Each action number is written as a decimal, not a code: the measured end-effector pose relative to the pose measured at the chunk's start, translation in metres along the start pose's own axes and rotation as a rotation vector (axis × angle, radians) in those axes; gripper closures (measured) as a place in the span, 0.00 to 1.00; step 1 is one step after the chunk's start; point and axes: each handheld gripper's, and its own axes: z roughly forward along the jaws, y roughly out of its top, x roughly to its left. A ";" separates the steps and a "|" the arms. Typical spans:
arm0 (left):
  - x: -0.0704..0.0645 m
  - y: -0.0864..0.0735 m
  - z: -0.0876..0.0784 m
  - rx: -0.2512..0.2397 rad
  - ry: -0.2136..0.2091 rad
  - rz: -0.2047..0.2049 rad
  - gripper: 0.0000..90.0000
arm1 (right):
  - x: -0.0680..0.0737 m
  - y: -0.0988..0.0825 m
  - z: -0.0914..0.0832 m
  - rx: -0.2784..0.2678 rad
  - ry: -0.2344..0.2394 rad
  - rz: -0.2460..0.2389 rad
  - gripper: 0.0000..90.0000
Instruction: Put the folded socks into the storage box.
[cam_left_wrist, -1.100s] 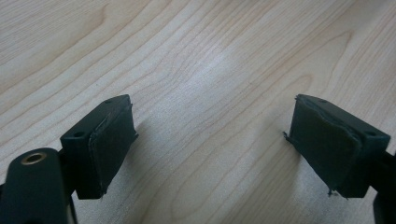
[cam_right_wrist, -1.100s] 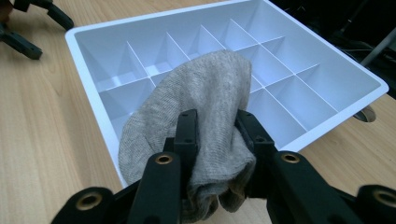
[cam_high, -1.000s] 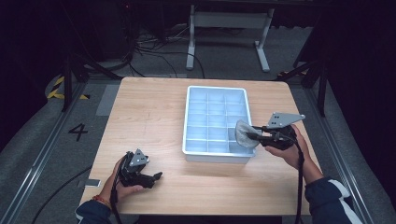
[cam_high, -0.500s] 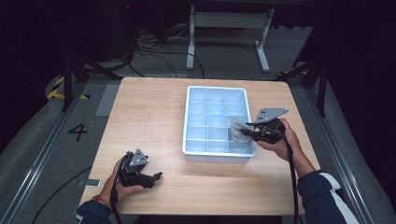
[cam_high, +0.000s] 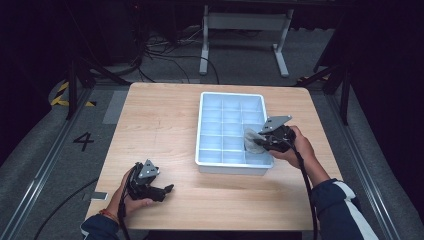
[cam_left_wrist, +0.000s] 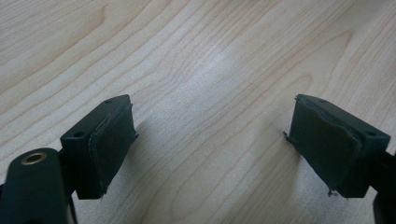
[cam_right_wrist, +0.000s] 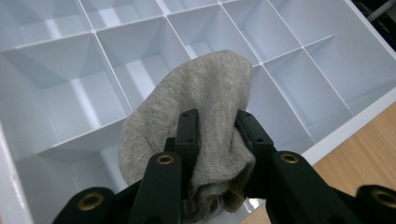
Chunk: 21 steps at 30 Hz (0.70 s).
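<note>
Moved: right gripper (cam_high: 256, 143) has carried the grey sock (cam_right_wrist: 205, 112) leftward and lower, over the white divided tray (cam_high: 202, 131), near-right compartments. Fingers (cam_right_wrist: 187, 135) clamped on sock's bunched end. Sock: light, soft, limp; best pinched at its folds. Long axis along the fingers, toe pointing away. Left gripper (cam_left_wrist: 210, 154): fingers apart, on desk (cam_left_wrist: 201, 56).

Grey cloth (cam_right_wrist: 205, 107): lower end lying bunched and hidden between the right gripper (cam_right_wrist: 215, 140) jaws. White tray (cam_right_wrist: 56, 84): compartments running off the right gripper view's top and left edges; cell beneath the cloth hidden.
</note>
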 end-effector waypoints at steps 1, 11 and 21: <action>0.000 0.000 0.000 0.000 -0.002 -0.001 0.16 | 0.000 0.000 0.000 0.000 0.000 0.000 0.82; 0.000 0.000 0.000 0.000 -0.002 -0.002 0.16 | 0.005 0.002 0.011 0.083 0.014 -0.056 0.81; 0.000 0.000 0.000 0.000 0.000 0.000 0.16 | 0.003 0.010 0.021 0.186 0.062 -0.099 0.81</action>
